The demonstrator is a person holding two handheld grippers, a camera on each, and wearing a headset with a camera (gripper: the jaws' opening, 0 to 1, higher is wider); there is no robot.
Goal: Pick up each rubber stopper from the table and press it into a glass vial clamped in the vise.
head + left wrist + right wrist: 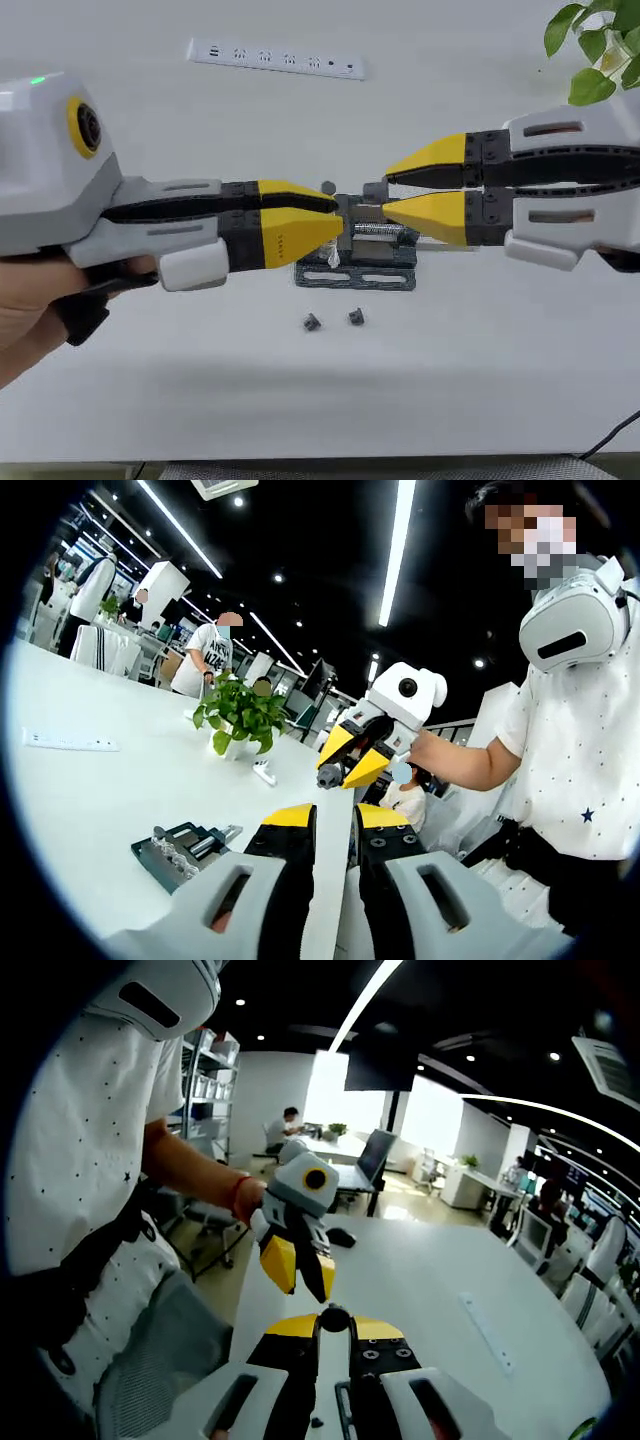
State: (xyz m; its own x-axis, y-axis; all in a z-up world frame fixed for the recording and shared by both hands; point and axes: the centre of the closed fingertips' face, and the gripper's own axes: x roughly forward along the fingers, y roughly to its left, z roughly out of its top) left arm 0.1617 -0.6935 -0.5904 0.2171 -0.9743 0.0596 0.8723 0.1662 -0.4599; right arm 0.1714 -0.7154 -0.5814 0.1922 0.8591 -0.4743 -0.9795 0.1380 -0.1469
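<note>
The right gripper (385, 193) has its jaws nearly closed on a small dark stopper (334, 1318), pinched at the very tips. The left gripper (340, 214) shows a narrow gap and holds nothing. The two sets of tips face each other just above the vise (355, 272), which runs left to right. A glass vial (333, 256) seems to stand at its left end, below and left of the held stopper. Two loose stoppers (312, 321) lie nearer the person on open counter (480, 380).
</note>
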